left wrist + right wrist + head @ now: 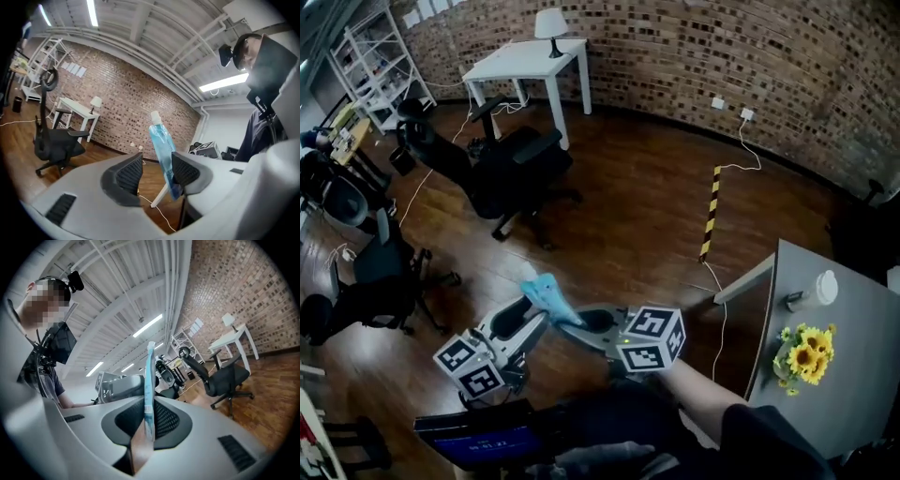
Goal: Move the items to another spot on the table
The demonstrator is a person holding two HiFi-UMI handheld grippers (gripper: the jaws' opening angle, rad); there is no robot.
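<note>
The right gripper (pixel 149 417) has its two jaws pressed together on the lower edge of a blue pouch (pixel 150 376). In the right gripper view the pouch is seen from its thin side, and it stands up from the dark ribbed pads like a narrow blade. The left gripper (pixel 158 171) has its jaws spread. The pouch stands between them, close against the right pad, while the left pad is clearly apart from it. I cannot tell if the right pad really touches it.

The pouch is flat and soft, made of half-clear blue plastic, with a small white cap on its top. It leans a little to one side. The pads (pixel 127 174) of both grippers are black with fine ridges, and the gripper bodies are smooth light grey plastic. Each one carries a white cube with black square markers.

In the head view the two grippers meet in the air above the brown wooden floor (pixel 637 206), so the pouch is not resting on anything. The grey table (pixel 853 394) is at the right, apart from the pouch. It has a smooth, matt top. On it stand a bunch of yellow sunflowers (pixel 807 357) and a white round container (pixel 821 288). Farther back there are a black office chair (pixel 514 171) and a rough brick wall (pixel 750 47).
</note>
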